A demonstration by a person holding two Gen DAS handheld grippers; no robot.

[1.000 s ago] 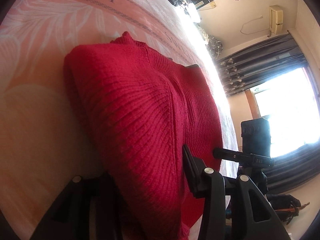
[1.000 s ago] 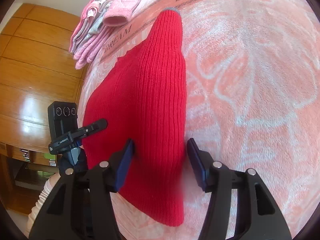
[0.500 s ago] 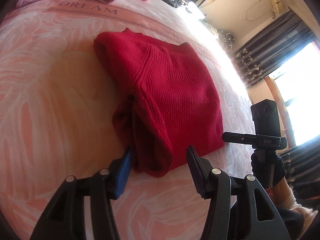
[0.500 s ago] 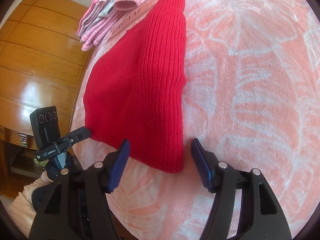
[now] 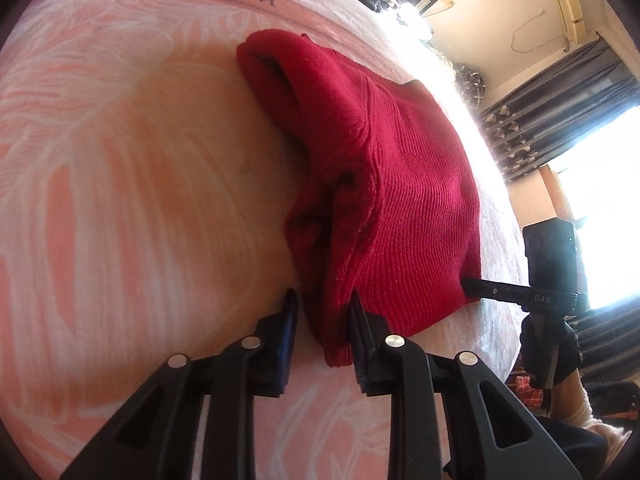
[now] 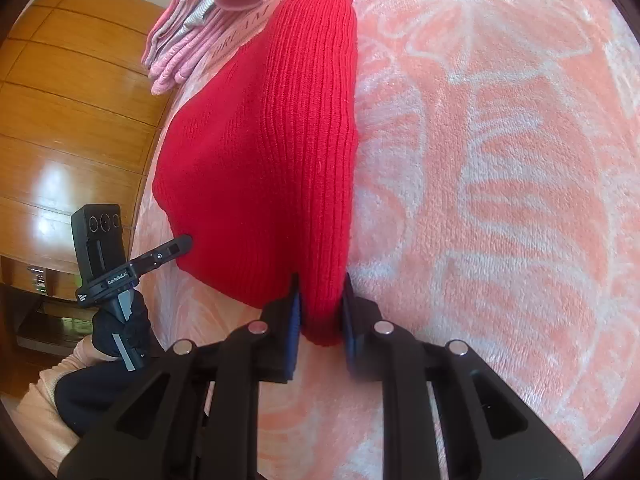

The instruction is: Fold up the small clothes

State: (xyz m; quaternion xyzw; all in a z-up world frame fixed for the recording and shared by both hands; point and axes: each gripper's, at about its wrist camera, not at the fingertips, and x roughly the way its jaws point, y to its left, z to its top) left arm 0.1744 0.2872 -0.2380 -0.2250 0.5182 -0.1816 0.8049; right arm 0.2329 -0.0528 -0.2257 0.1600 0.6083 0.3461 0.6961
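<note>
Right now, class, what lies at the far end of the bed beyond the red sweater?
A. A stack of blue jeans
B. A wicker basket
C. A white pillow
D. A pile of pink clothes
D: in the right wrist view a pile of pink clothes lies on the bedspread past the far end of the red sweater.

The sweater (image 5: 392, 184) lies folded on the bed (image 5: 132, 184), mid-frame in both wrist views. Each gripper, left (image 5: 322, 328) and right (image 6: 320, 312), closes on a near corner. A pile of clothes (image 6: 192, 40) sits behind, upper left.
</note>
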